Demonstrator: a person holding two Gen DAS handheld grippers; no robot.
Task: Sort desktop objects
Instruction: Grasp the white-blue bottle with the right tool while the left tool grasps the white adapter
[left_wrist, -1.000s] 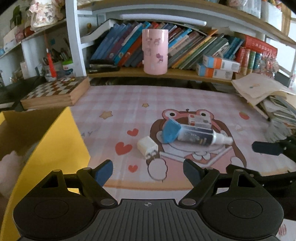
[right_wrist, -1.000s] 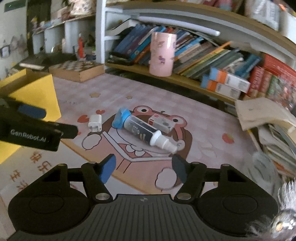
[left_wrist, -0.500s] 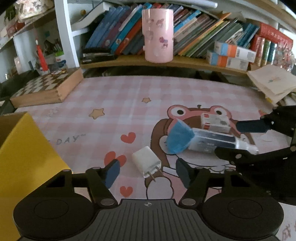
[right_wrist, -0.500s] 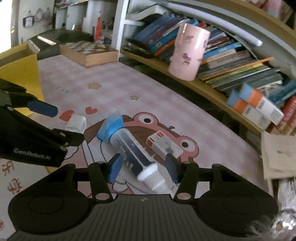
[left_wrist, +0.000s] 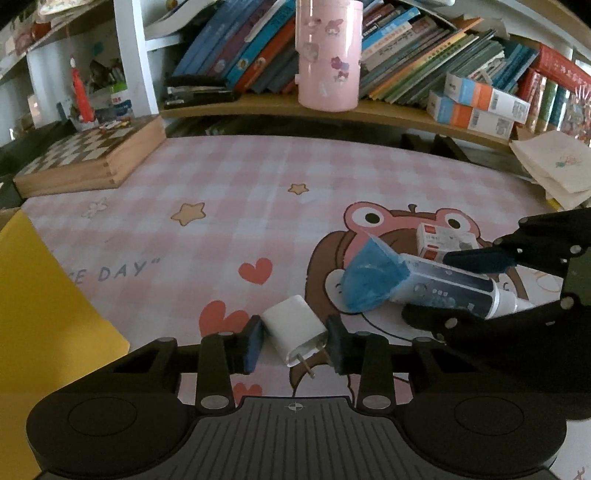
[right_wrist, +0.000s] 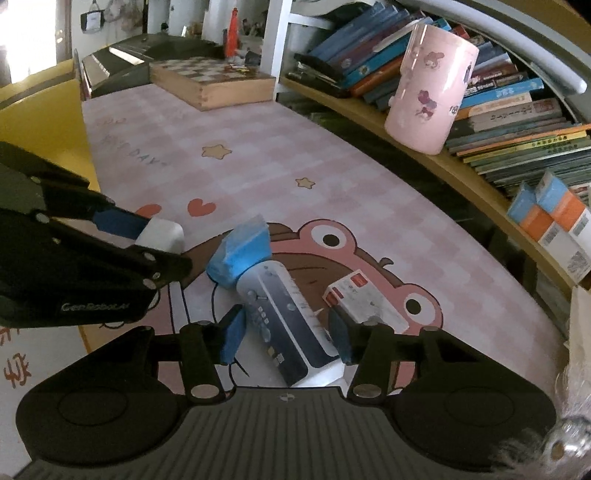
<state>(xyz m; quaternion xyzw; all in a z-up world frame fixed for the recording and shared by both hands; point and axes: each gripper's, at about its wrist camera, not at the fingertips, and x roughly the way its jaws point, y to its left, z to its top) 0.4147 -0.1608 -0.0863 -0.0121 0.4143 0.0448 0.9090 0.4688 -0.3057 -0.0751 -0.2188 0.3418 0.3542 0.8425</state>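
- Yellow box (left_wrist: 44, 317) at the left edge of the desk mat (left_wrist: 229, 206); its inside is out of view
- Pink cup (left_wrist: 328, 55) upright on the shelf; contents hidden
- Right gripper (right_wrist: 286, 330) closing around the tube (right_wrist: 284, 317) with blue cap, lying on the mat; contact unclear
- Left gripper (left_wrist: 295, 341) clenched on the white charger (left_wrist: 295, 332)

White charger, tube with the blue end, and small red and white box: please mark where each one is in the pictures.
white charger (left_wrist: 293, 328), left wrist view, on its flat top face.
tube with the blue end (right_wrist: 282, 321), right wrist view, on the dark printed body.
small red and white box (right_wrist: 364, 301), right wrist view, on its top face.
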